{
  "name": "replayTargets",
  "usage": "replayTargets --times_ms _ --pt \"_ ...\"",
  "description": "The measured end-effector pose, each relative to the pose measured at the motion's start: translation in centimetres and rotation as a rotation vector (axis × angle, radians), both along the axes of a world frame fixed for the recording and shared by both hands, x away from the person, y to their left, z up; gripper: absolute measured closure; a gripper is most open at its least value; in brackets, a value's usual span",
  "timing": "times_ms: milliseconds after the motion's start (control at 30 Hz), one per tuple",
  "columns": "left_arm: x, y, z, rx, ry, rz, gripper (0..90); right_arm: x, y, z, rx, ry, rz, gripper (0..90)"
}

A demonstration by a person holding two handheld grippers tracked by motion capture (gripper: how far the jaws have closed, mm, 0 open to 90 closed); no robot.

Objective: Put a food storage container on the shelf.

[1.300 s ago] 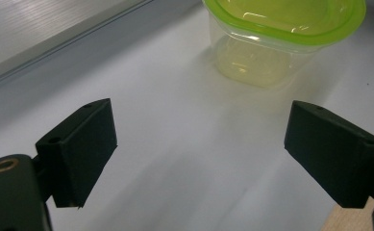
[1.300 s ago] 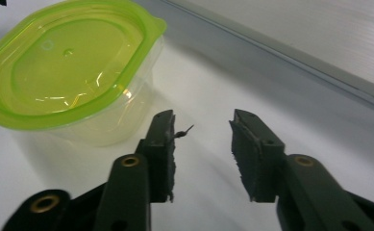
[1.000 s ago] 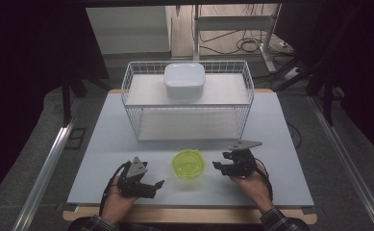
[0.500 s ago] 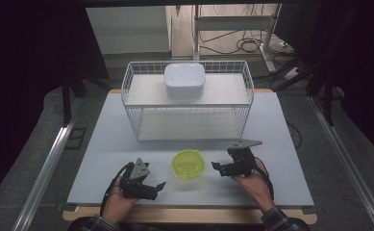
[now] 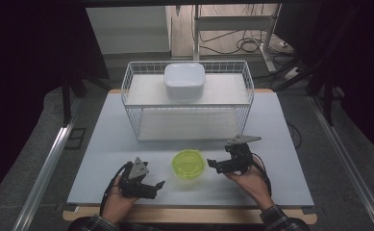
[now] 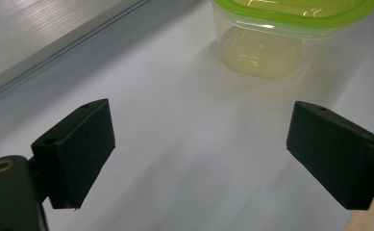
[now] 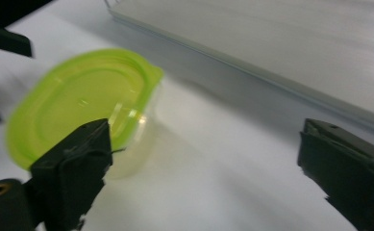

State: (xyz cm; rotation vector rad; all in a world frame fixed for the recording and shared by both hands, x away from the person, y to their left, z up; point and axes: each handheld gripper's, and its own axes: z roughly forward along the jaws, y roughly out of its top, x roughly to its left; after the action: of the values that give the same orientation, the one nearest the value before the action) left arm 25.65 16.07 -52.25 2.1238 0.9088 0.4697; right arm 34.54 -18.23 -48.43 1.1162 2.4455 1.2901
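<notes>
A: Where is the container just now?

B: The green-lidded container [image 5: 188,163] stands on the near middle of the counter [image 5: 107,139], lid on, between the two hands. Beyond it is the white wire basket [image 5: 246,103], with a white lidded box [image 5: 184,80] sitting on its far upper level.

A: And the tongs?

B: The left tongs [image 5: 156,186] are near and left of the container, spread wide, nothing between the jaws. The right tongs [image 5: 214,166] sit just right of the container, aimed at it; their jaws have just been opening and now stand spread, clear of the container, gripping nothing.

A: Any brand, label or writing?

B: None I can read. The lid looks plain green from above, and both close views are too soft to show lettering or embossing.

A: What do the close views add?

B: The left gripper view shows the container's clear body [image 6: 264,45] under the green rim, pale and see-through, which the high view hides beneath the lid. The right gripper view shows the lid [image 7: 81,106] from a low slant, its edge just behind the left-hand jaw, and the basket's base [image 7: 290,43] running across the far side. The high view alone gives the whole layout: the person's hands [image 5: 249,183], the plaid cuffs [image 5: 278,222] and the floor around the counter.
</notes>
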Motion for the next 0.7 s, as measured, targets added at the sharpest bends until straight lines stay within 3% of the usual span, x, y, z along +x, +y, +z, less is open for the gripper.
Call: replayTargets --times_ms 33,67,233,267,300,367,400,433,667,700 --pt "0.0 0.0 0.0 0.004 -0.003 0.001 9.3 0.0 0.3 0.3 0.019 0.029 0.015 13.7" --pt "0.0 0.0 0.0 0.004 -0.003 0.001 9.3 0.0 0.3 0.3 0.019 0.029 0.015 13.7" --pt "0.0 0.1 0.1 0.001 -0.004 0.005 9.3 -0.1 1.7 0.6 0.043 0.054 0.037 32.9" --pt "0.0 0.1 0.1 0.001 -0.004 0.005 9.3 -0.1 1.7 0.6 0.043 0.054 0.037 32.9" --pt "0.0 0.1 0.1 0.001 -0.004 0.005 9.3 0.1 2.0 0.5 0.065 0.084 0.040 39.9" --pt "0.0 0.0 0.0 0.003 -0.004 0.003 9.3 0.5 2.2 0.2 0.093 0.128 0.037 44.3" --pt "0.0 0.0 0.0 0.003 -0.004 0.003 9.3 0.5 2.2 0.2 0.093 0.128 0.037 44.3" --pt "0.0 0.0 0.0 0.006 -0.004 0.003 9.3 0.9 2.3 -0.1 0.124 0.187 0.041 50.0" --pt "0.0 0.0 0.1 0.005 -0.004 0.003 9.3 2.0 2.6 -0.9 0.166 0.268 0.036 60.1" --pt "0.0 0.0 0.1 0.005 -0.004 0.003 9.4 2.4 2.7 -1.1 0.183 0.298 0.031 63.2"
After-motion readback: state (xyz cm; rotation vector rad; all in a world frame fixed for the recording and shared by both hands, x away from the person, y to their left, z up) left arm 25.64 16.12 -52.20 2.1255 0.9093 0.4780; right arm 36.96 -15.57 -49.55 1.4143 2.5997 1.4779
